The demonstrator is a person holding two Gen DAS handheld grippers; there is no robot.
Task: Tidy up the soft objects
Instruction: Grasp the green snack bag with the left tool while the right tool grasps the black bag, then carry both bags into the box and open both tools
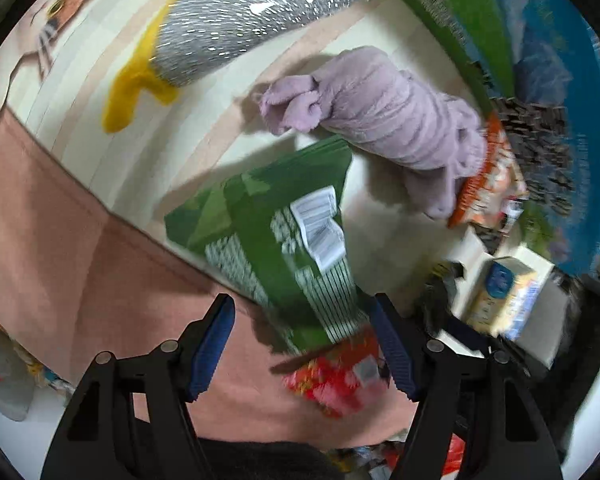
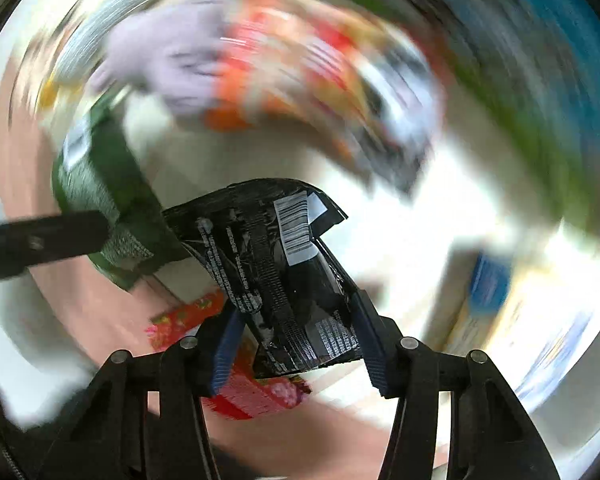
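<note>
**On the bed: two packets in play**

Between the right gripper fingers sits a black packet, clamped, prob. mid-carry given the heavy blur. Left gripper is spread apart w/ a green packet between its tips; grip unclear. Only the left view shows the purple plush and fish pillow sharply.

A blue-and-cream carton sits in a white box at the near right. A green mat and a blue mat lie far right.
</note>
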